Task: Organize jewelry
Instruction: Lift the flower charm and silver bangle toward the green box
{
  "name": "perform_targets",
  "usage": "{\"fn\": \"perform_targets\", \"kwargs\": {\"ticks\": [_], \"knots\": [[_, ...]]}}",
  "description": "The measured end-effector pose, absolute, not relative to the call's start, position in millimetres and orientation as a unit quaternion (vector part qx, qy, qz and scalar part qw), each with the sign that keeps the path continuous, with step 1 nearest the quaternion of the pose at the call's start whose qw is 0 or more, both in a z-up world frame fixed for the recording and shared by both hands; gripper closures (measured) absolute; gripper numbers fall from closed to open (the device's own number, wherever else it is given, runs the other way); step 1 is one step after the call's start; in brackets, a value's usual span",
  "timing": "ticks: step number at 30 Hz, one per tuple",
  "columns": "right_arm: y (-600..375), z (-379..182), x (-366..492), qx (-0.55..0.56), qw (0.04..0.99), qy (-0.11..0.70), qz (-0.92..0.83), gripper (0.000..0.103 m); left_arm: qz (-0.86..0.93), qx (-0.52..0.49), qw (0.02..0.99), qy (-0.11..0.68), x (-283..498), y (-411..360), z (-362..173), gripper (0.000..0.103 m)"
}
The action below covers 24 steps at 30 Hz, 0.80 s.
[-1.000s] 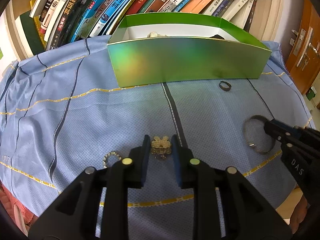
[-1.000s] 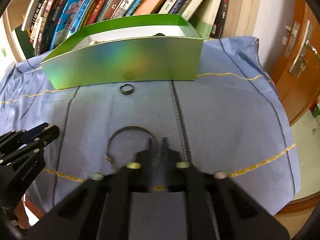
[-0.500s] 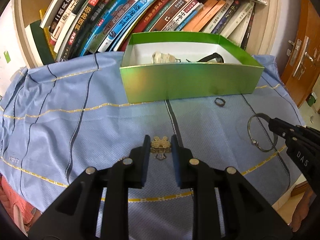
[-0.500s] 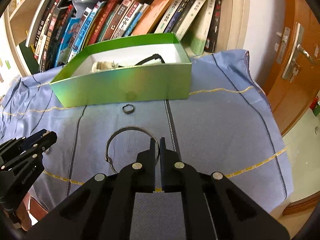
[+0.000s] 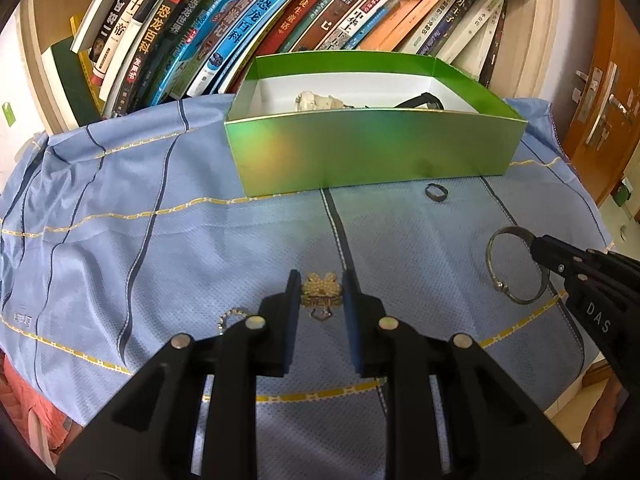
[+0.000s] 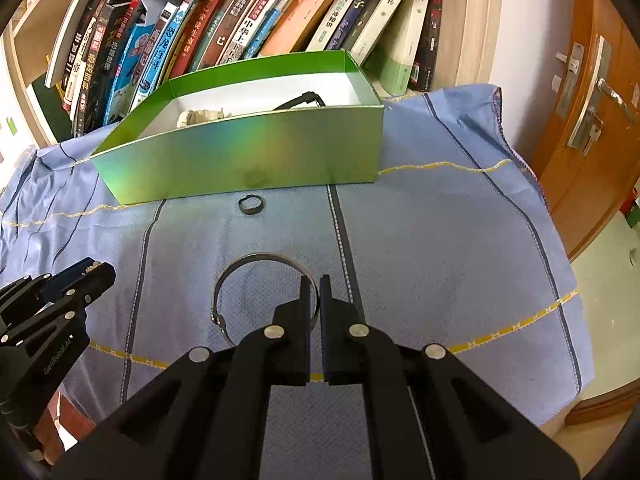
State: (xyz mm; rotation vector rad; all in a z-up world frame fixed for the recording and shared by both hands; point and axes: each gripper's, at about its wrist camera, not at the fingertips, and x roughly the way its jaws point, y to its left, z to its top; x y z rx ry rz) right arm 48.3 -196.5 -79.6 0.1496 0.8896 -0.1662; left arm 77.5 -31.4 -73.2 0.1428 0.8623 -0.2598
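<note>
Both sets of jaws were closed on jewelry: the left gripper (image 5: pixel 321 292) pinched a gold beaded brooch (image 5: pixel 321 294) between its two pads, with the jaws only as far apart as the brooch was wide, and the right gripper (image 6: pixel 315 298) was nearly shut, its fingers clamped on the rim of a thin silver bangle (image 6: pixel 256 264). Taking the green box (image 5: pixel 376 156) as the landmark, the brooch sat in front of its near wall toward the viewer, and the bangle lay in front of the box's right end in the left wrist view. Whether either piece was lifted clear of the blue cloth (image 5: pixel 160 248) could not be told. A small dark ring (image 6: pixel 251 204) lay on the cloth just in front of the box's near wall. Inside the box were a pale beaded piece (image 5: pixel 318 101) and a dark band (image 5: pixel 424 101) toward its right end. A small ring of gold beads (image 5: pixel 232 316) lay on the cloth farther from the box, just left of the left gripper's finger. Behind the box leaned a row of books (image 6: pixel 224 28).
</note>
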Motion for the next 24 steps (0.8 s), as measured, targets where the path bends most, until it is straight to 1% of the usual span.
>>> {"fn": "perform_targets", "kwargs": {"ticks": [19,24], "knots": [[-196.1,-84.7,50.1,0.074,0.894,0.435,-0.08,0.098,-0.129,0.07,0.896,0.419,78.3,-31.9,-75.8,0.082],[-198.8,-75.2,48.5,0.075,0.9,0.422,-0.08,0.098,-0.126,0.069,0.9,0.411,77.7,-31.0,-70.9,0.082]]}}
